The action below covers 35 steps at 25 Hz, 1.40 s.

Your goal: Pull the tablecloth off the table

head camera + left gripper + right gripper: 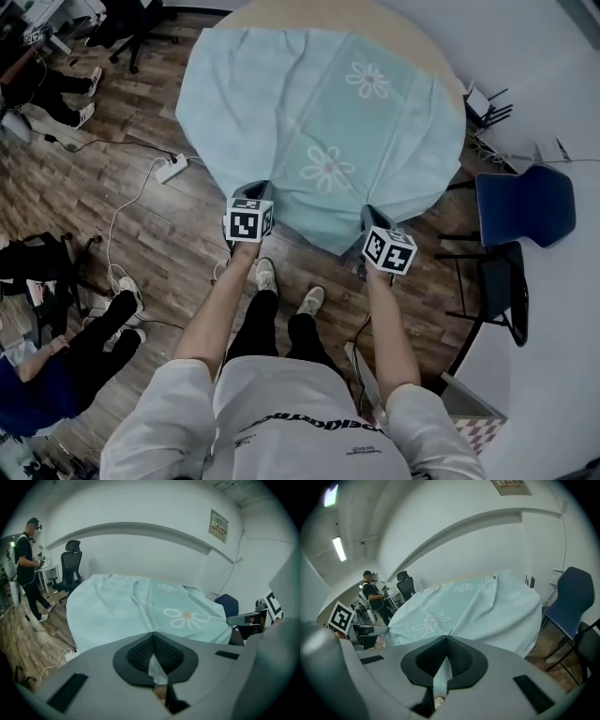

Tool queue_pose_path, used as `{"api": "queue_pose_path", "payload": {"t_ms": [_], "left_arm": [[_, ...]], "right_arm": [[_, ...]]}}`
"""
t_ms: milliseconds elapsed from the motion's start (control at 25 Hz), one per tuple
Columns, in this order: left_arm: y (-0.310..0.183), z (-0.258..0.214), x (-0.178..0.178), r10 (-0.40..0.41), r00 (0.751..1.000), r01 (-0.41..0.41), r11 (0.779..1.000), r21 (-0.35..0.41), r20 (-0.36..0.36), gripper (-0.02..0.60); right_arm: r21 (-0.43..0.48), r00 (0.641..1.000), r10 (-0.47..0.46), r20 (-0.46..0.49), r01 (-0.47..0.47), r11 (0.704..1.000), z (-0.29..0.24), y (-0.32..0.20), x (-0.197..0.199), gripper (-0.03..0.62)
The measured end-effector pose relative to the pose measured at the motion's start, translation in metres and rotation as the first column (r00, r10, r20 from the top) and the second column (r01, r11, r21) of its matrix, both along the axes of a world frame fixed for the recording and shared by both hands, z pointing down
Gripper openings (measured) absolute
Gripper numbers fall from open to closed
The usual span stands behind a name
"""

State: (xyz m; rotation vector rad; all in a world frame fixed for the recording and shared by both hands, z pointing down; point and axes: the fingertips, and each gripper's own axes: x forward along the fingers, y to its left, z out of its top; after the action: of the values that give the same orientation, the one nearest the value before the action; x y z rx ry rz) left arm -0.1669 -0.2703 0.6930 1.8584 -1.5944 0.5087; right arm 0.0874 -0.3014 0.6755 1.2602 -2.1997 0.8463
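Note:
A pale teal tablecloth with white flower prints covers most of a round table, whose bare tan top shows along the far edge. The cloth's near edge hangs off the table toward me. My left gripper is shut on the near left hem, and a strip of the tablecloth shows pinched between its black pads. My right gripper is shut on the near right hem, with the tablecloth squeezed between its pads. Both grippers are held level with each other, just off the table's near side.
A blue chair and a dark chair stand at the right of the table. A power strip with white cables lies on the wood floor at the left. People sit at the left; one person stands beyond the table.

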Motion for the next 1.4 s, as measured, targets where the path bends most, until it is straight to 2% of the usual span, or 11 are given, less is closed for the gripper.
{"api": "queue_pose_path", "payload": {"t_ms": [320,880,1120,1400], "left_arm": [[0.054,-0.034,0.012,-0.021,0.999,0.022,0.998,0.06,-0.025,0.014],[0.124,-0.126,0.029,-0.017,0.998,0.028,0.982,0.187,-0.055,0.014],[0.157,-0.166,0.034,-0.013,0.999,0.023,0.967,0.254,-0.042,0.014],[0.191,-0.216,0.038,-0.016,1.0,0.024,0.945,0.327,-0.026,0.014]], "right_arm": [[0.037,0.999,-0.016,0.036,0.015,0.999,-0.032,0.048,0.012,0.037],[0.118,0.992,-0.039,0.124,0.024,0.993,-0.111,0.119,0.031,0.037],[0.167,0.988,-0.092,0.127,0.07,0.983,-0.145,0.152,0.036,0.037],[0.225,0.981,-0.115,0.159,0.077,0.971,-0.192,0.185,0.035,0.037]]}}
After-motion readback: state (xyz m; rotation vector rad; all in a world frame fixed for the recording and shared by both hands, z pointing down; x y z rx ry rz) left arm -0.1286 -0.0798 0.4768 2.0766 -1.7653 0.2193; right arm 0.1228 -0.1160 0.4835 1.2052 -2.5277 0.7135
